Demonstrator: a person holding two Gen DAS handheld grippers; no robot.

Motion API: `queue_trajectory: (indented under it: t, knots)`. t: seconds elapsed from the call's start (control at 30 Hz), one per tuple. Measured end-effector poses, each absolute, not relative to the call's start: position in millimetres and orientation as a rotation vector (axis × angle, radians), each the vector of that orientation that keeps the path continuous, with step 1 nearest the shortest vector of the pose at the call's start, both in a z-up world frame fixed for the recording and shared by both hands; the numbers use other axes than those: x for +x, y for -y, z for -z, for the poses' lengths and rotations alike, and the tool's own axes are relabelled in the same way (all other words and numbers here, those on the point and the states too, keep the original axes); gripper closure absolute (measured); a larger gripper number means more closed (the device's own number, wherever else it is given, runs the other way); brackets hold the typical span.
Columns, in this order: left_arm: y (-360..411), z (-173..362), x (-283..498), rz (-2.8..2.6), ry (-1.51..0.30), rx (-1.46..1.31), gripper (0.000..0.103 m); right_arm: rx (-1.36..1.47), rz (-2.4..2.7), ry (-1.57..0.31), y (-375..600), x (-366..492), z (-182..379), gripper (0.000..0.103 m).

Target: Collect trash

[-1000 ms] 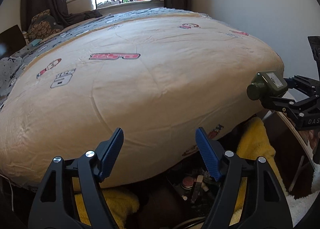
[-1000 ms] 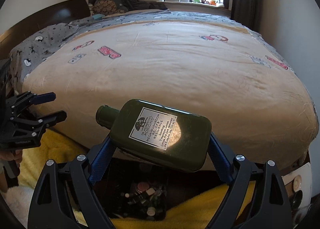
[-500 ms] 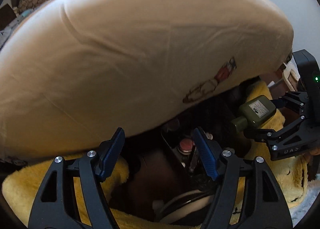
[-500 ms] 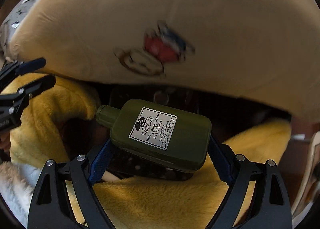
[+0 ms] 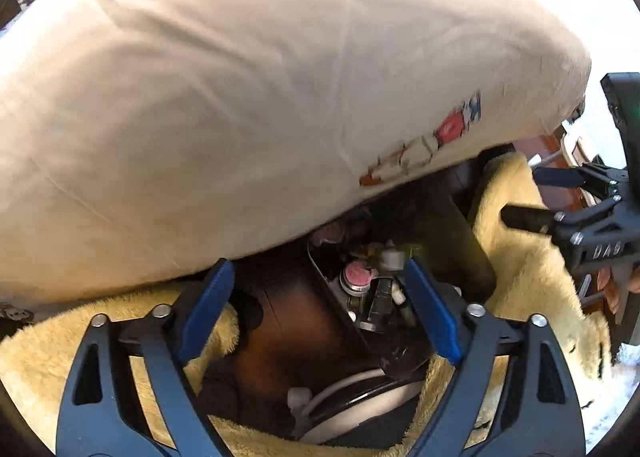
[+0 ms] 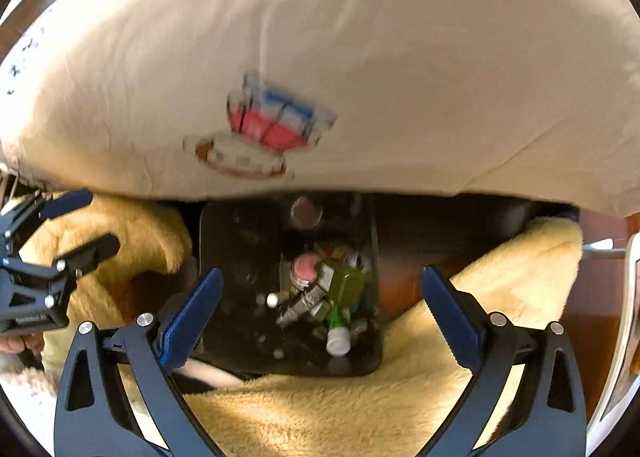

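A black trash bin (image 6: 240, 257) stands on the floor under the bed's edge, holding several small items. The olive green bottle (image 6: 346, 285) lies inside it among them, blurred. My right gripper (image 6: 320, 309) is open and empty above the bin; it also shows in the left wrist view (image 5: 536, 197) at the right. My left gripper (image 5: 320, 305) is open and empty above the bin (image 5: 460, 241), and shows in the right wrist view (image 6: 76, 221) at the left.
The cream bed cover (image 6: 360, 57) with cartoon prints overhangs the bin. A yellow fleece blanket (image 6: 320, 409) lies around the bin on both sides. White cables (image 5: 352, 397) lie near the bin. A white-framed object (image 6: 628, 337) stands at far right.
My right gripper opened and the green bottle dropped from it into the bin. Both grippers tilted further down toward the bin.
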State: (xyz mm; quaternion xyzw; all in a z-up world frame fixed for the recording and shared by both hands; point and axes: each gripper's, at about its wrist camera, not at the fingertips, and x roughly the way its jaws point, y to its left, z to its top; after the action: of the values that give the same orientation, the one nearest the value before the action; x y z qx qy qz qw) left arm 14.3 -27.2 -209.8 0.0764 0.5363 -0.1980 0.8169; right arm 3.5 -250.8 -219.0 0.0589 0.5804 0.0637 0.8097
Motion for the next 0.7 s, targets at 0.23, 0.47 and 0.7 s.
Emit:
queue_trajectory:
  t: [0.23, 0.47, 0.7]
  knots:
    - [15, 139, 17, 0.379, -0.972, 0.128, 0.008, 0.085, -0.057, -0.983, 270, 0, 134, 0.004]
    - [13, 68, 10, 0.346, -0.816, 0.126, 0.008, 0.069, -0.005, -0.789, 285, -12, 55, 0.004]
    - [16, 10, -8, 0.309, -0.671, 0.106, 0.008, 0.034, 0.020, -0.637, 274, -27, -3, 0.003]
